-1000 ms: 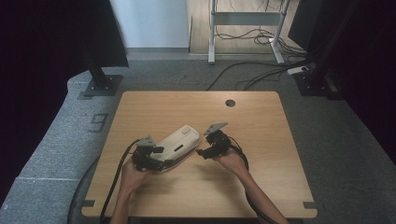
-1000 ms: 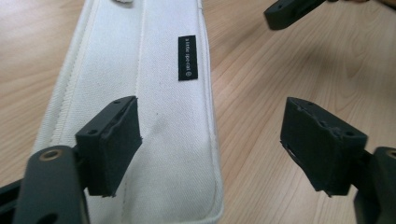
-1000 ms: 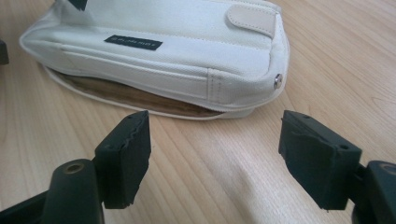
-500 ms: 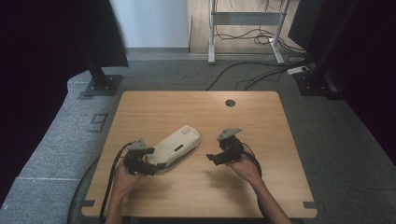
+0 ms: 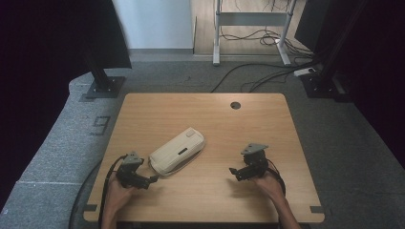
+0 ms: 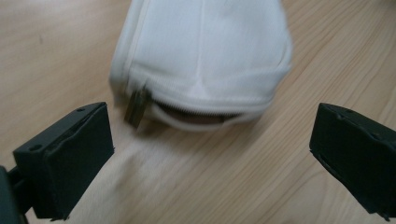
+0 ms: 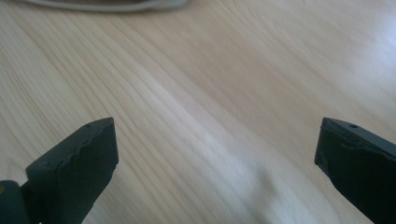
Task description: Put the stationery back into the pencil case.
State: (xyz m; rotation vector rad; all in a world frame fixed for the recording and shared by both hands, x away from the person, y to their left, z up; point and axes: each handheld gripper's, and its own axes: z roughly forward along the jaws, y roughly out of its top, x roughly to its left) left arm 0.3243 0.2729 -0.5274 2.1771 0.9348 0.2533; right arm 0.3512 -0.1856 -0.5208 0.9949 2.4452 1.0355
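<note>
A white zip pouch (image 5: pixel 177 151) lies slantwise on the wooden table (image 5: pixel 267 124). My left gripper (image 5: pixel 152 180) sits just off the pouch's near-left end, apart from it. In the left gripper view the pouch (image 6: pixel 205 51) shows a partly unzipped end with a metal zip pull (image 6: pixel 136 106). The left gripper (image 6: pixel 210 154) is open, its jaws having just been opening, with bare wood between them. My right gripper (image 5: pixel 232 171) rests well to the right of the pouch. In its own view the right gripper (image 7: pixel 215 158) has also just been opening and holds nothing.
A round cable hole (image 5: pixel 235 105) lies near the table's far edge. Black stands (image 5: pixel 102 83) and cables (image 5: pixel 267 71) are on the grey floor beyond. A sliver of the pouch's edge (image 7: pixel 107 4) crosses the top of the right gripper view.
Both grippers let go of the pouch and drew back toward the near edge, the left one leftward and the right one farther right. Their jaws widened. The pouch stays on the table.
</note>
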